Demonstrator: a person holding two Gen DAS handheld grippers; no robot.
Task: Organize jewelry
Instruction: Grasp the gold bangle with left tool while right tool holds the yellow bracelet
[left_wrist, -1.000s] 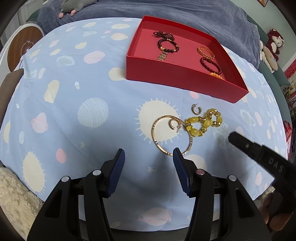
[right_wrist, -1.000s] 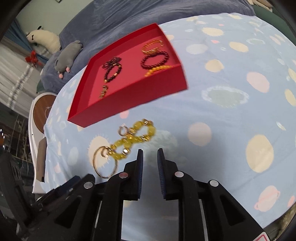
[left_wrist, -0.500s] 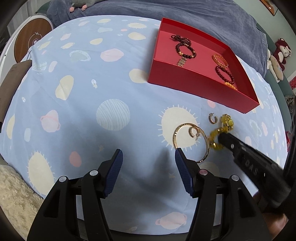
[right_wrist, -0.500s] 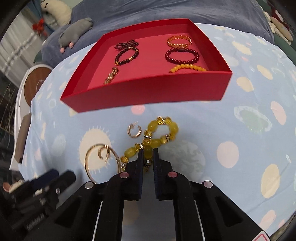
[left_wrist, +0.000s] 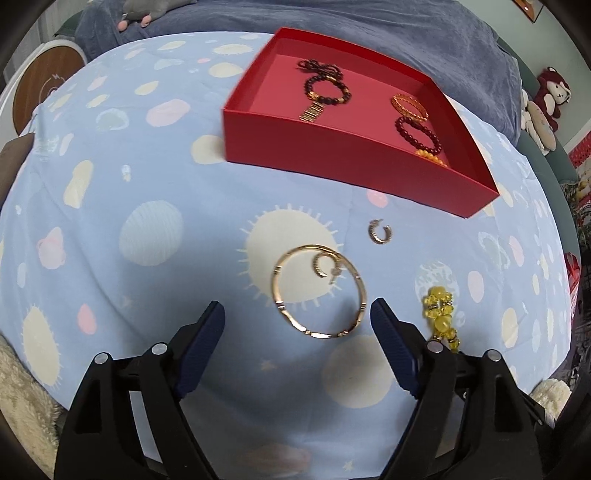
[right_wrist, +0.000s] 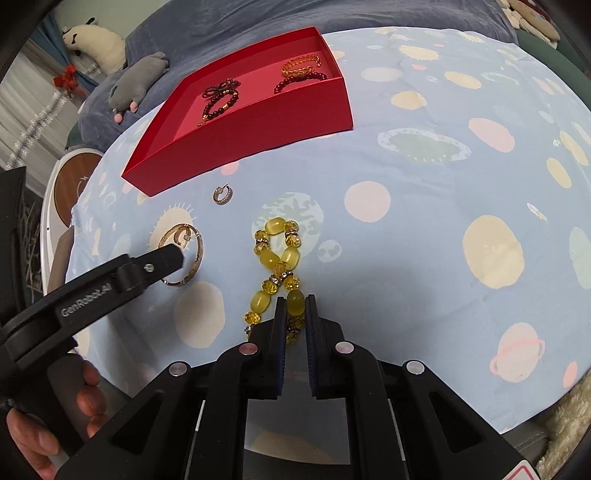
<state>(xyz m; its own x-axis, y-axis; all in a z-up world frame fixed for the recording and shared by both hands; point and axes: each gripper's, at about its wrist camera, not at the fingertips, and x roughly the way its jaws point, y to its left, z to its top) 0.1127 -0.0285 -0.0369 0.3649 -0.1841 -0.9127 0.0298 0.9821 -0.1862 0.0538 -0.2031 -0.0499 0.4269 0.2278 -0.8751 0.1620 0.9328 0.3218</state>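
Note:
A gold bangle (left_wrist: 276, 284) lies on the blue planet-print cloth with a small hoop earring (left_wrist: 321, 264) inside it. My left gripper (left_wrist: 297, 312) hovers just short of the bangle. Its jaws are opening and its pads touch nothing. One of its fingers (right_wrist: 162, 260) covers part of the bangle (right_wrist: 197, 251) in the right wrist view. My right gripper (right_wrist: 295, 301) is shut on the near end of a yellow bead bracelet (right_wrist: 275, 225), also visible at the right as the yellow bracelet (left_wrist: 439, 317). A second hoop earring (left_wrist: 379, 232) lies before the red box (left_wrist: 332, 162).
The red box (right_wrist: 240, 136) holds several dark and gold bracelets. A person's hand (right_wrist: 85, 387) holds the left gripper's handle. A dark blue blanket with plush toys (right_wrist: 140, 74) lies behind the box. A round wooden-topped stand (left_wrist: 44, 85) is at the left, fluffy cream fabric at the near corners.
My right gripper shut on the yellow bracelet and dragged it right, away from the bangle and earrings. My left gripper's jaws spread wider and now frame the bangle.

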